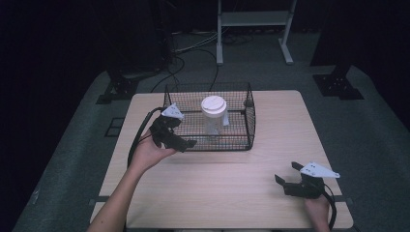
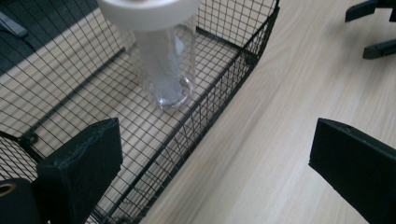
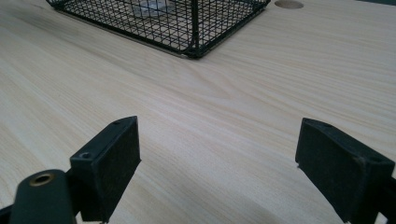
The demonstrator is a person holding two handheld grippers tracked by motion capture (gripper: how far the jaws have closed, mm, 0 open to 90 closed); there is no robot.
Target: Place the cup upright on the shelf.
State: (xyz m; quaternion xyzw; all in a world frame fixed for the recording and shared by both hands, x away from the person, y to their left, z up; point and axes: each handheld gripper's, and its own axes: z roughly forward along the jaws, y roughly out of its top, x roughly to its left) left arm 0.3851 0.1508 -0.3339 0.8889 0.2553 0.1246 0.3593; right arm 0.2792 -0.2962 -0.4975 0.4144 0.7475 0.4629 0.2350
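Observation:
A black wire basket stands at the middle of the wooden table. Inside it a clear plastic cup with a white lid stands upright. My left gripper is open at the basket's front left corner, a hand under it. In the left gripper view its jaws stand wide apart astride the basket's front wall, the cup well ahead of them. My right gripper is open and empty near the table's front right. Its jaws point over bare wood toward the basket.
A round hole sits in the tabletop beyond the basket's corner. On the floor behind the table are a white frame, loose cables and black stand bases. The right gripper appears far off in the left gripper view.

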